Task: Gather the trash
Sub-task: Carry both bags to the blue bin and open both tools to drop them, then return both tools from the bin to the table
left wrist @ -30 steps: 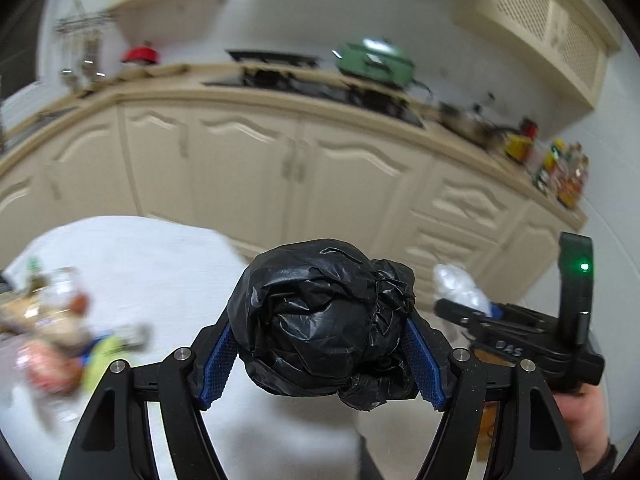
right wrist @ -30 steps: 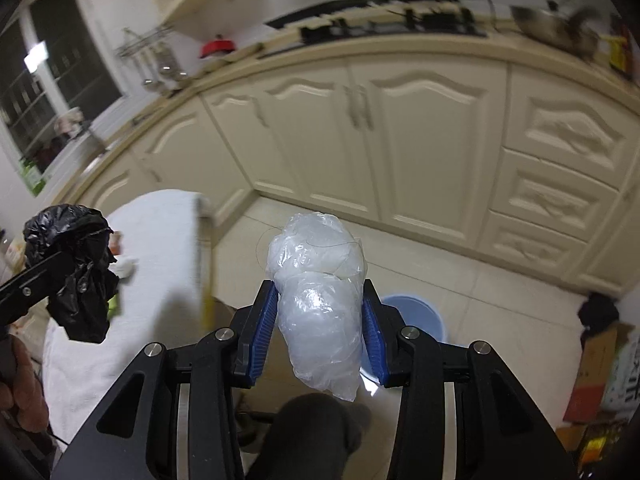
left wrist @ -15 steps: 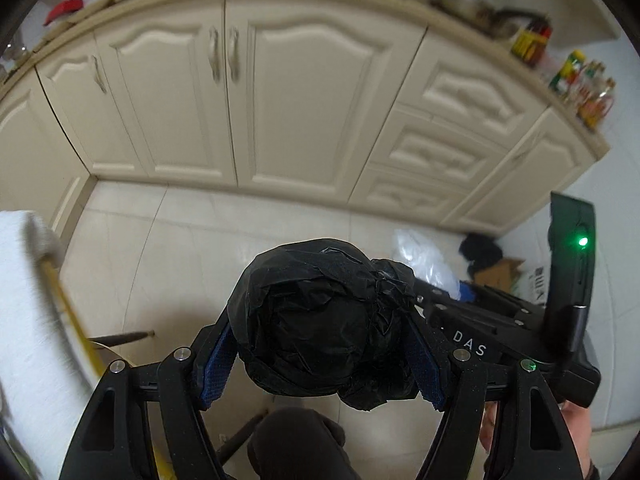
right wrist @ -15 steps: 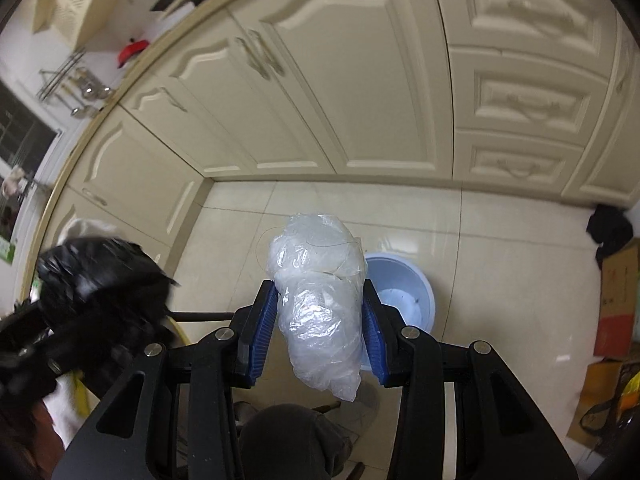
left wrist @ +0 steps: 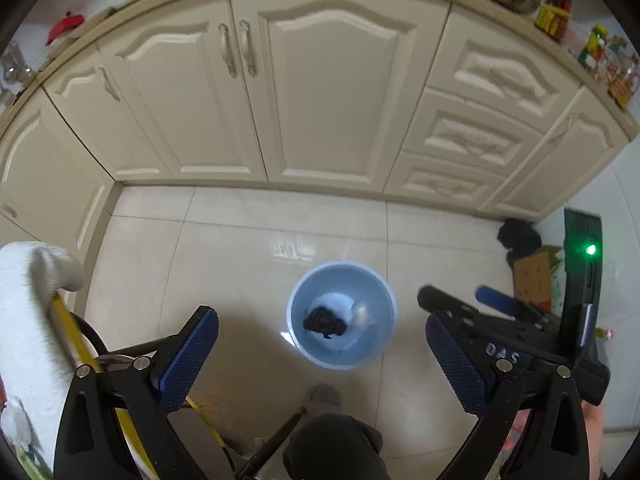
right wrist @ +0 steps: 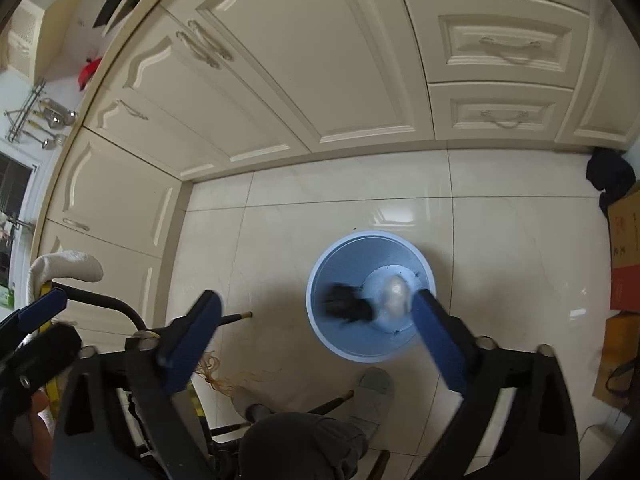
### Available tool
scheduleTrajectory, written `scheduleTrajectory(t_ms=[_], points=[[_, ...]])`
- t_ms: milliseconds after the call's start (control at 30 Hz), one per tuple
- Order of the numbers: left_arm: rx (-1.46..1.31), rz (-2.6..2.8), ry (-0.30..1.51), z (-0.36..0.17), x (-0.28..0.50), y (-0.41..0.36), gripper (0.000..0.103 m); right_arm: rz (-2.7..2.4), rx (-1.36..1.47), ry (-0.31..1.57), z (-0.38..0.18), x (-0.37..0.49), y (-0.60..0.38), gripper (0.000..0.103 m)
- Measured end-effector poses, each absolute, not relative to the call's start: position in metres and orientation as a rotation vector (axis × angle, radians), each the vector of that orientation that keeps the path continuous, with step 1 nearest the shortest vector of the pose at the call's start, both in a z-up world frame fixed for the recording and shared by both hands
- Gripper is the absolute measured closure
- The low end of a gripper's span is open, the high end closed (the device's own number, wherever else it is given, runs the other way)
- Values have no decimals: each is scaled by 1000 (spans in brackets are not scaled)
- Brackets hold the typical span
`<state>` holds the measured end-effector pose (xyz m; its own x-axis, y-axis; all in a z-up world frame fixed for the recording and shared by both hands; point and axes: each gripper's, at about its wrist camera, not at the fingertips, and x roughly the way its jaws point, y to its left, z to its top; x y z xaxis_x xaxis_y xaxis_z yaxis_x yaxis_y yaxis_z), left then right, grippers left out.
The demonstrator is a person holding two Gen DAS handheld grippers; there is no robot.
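A light blue bin stands on the tiled floor below both grippers. Inside it lie a crumpled black bag and a clear plastic bag. In the right wrist view the same bin holds the black bag and the clear bag, both blurred. My left gripper hangs above the bin, its jaws opening wide with nothing between them. My right gripper is also opening, nothing between its jaws, its blue pads spread over the bin's near side.
Cream kitchen cabinets run along the far side of the floor. A white-clothed table edge is at the left. Cardboard boxes and a dark bundle sit at the right. The person's knee and slippered foot are near the bin.
Both grippers came down over the bin and opened. The black bag left the left jaws and the clear bag left the right jaws; both now lie in the bin.
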<state>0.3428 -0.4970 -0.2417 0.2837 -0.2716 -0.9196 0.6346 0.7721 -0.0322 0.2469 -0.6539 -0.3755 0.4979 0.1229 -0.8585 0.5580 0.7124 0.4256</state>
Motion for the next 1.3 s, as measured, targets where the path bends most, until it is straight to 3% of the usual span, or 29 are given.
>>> scheduleTrajectory(t_ms=[333,733,1000,1300], points=[[268,-615,907,-146,261,-393,1,-299,678,933,-300,224,-622,0],[108,-509,662,-28,105,-198,1,-164,477,759,-173,221,-511,0],[21,-378,557,4,5,-95,1,-20,318,651,-102,220,-417,0],[-51,-236,476,27,-65,-44,1,105,188,553,-55,218,-334,0]])
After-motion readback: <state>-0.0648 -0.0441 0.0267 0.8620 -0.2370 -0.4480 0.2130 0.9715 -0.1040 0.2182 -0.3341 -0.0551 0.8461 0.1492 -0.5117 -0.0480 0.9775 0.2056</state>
